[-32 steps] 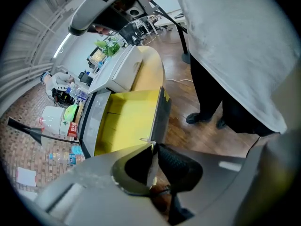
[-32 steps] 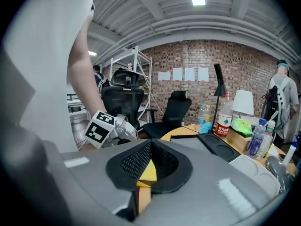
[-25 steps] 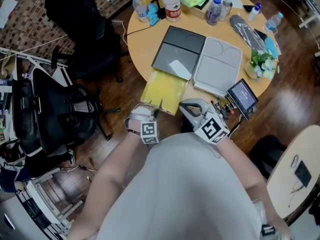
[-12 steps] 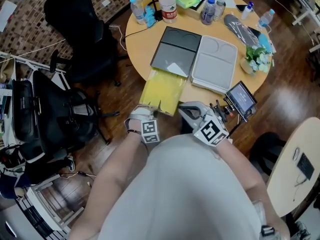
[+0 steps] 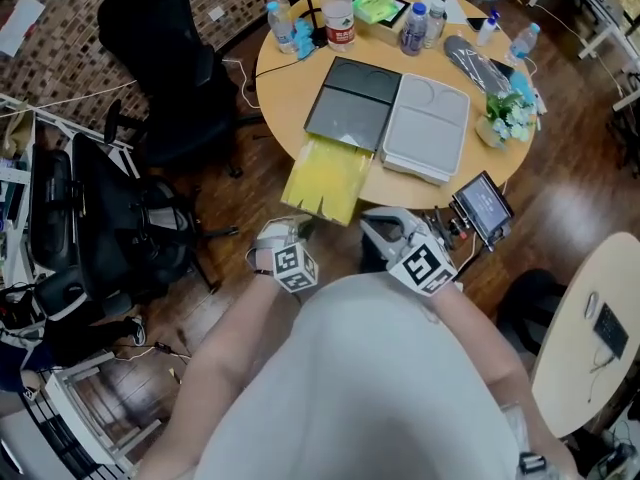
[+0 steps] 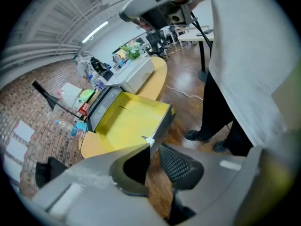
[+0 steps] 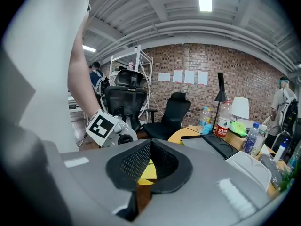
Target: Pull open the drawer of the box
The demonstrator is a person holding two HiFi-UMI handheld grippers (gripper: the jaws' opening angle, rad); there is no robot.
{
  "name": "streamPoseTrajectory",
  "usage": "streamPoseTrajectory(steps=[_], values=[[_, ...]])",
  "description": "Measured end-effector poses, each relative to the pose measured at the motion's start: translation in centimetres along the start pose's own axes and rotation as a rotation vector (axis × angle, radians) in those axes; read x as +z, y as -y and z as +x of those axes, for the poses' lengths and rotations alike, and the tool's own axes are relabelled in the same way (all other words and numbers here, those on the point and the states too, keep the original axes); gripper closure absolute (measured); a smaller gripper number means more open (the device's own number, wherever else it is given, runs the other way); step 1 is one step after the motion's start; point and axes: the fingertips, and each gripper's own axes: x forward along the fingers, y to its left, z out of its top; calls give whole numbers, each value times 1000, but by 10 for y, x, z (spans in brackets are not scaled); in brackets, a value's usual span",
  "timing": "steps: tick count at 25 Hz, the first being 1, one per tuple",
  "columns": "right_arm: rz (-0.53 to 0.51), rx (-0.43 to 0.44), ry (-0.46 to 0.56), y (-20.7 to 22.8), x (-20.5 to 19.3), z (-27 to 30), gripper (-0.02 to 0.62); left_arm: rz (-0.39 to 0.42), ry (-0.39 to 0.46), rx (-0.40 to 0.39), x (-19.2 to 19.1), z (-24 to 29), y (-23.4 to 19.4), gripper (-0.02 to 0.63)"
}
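The pull looks done. The yellow drawer (image 5: 325,178) stands well out of the dark box (image 5: 350,108), its inside bare and lit, and only its back end is under the box. What may be left is to draw the grippers away.

The box lies flat on the round surface (image 5: 285,78), near the edge on the person's side. The drawer's long axis runs from the box out over that edge toward the person, open side up, with its front end above the floor.

The left hand-held gripper (image 5: 296,228) has just been opening. Its jaws stand moderately apart, the drawer's front corner just beyond the tips and not clamped. The right hand-held gripper (image 5: 375,223) has its tips together on nothing.
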Motion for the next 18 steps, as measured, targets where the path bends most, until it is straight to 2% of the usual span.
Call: streamPoseTrajectory(steps=[11,14,18], values=[[-64,34,-14,-54,8,-8,592,-557,219,78,9,-84,25,554],[-81,44,8,-72,15,-11,592,-662,287,60,14,-107,35,580],[-94,44,6,-92,20,-20,592,-739,371,25,27,-134,48,600]])
